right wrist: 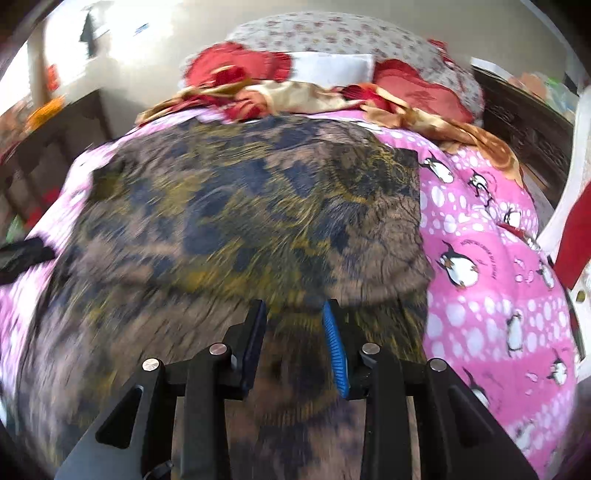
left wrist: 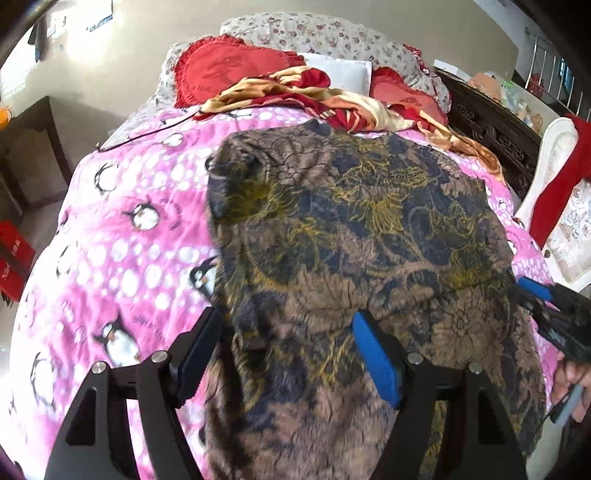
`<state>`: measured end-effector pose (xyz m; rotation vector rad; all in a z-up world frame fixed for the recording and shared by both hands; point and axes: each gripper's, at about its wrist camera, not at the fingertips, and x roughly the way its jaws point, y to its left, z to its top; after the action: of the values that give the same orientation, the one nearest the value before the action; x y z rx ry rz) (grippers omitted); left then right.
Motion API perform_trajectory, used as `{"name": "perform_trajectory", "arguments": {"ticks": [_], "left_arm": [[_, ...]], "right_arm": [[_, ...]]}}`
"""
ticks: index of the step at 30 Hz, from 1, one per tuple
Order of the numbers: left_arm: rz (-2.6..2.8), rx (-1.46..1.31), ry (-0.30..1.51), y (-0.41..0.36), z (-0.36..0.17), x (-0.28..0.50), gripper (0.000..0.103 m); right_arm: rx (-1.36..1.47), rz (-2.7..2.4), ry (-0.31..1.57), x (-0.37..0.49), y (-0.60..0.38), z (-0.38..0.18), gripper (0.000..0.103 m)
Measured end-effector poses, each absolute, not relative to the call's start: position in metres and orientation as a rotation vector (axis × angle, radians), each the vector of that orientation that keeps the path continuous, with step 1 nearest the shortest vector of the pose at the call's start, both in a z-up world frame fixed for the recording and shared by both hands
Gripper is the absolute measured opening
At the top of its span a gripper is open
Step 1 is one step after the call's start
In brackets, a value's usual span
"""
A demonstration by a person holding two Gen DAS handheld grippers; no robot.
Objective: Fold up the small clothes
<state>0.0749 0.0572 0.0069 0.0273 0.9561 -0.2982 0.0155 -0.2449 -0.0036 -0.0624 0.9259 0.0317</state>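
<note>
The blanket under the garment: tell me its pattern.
Pink blanket with white dots and black-and-white penguins; clearest in the left wrist view.

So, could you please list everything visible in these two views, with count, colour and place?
patterned garment: one, brown, navy and yellow, spread on the blanket
penguin blanket: one, pink with white spots, covering the bed
crumpled cloth: one, red and gold, beyond the garment
heart cushions: two, red, at the bed's head
white pillow: one, between the cushions
floral bedding: one, pale, behind the cushions
dark carved furniture: one, right of the bed
left tool: one, black, jaws open over the garment's near edge
right tool: one, black, jaws apart over the garment
hand: one, far right, holding the right tool
</note>
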Motion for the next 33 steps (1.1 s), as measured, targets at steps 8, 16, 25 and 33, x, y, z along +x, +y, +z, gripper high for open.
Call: {"name": "perform_trajectory", "arguments": {"ticks": [8, 16, 25, 33], "left_arm": [[-0.372, 0.062, 1.019, 0.142, 0.007, -0.002, 0.081], [-0.51, 0.026, 1.183, 0.178, -0.013, -0.114, 0.077], [-0.594, -0.004, 1.304, 0.156, -0.05, -0.13, 0.049], [-0.616, -0.079, 1.325, 0.162, -0.056, -0.117, 0.016]], "right_arm": [[-0.055, 0.08, 0.977, -0.108, -0.294, 0.026, 0.057], [-0.004, 0.021, 0.981, -0.192, -0.321, -0.005, 0.057], [0.023, 0.074, 0.861, -0.198, -0.311, 0.014, 0.057], [0.044, 0.076, 0.92, -0.226, -0.33, -0.007, 0.057]]}}
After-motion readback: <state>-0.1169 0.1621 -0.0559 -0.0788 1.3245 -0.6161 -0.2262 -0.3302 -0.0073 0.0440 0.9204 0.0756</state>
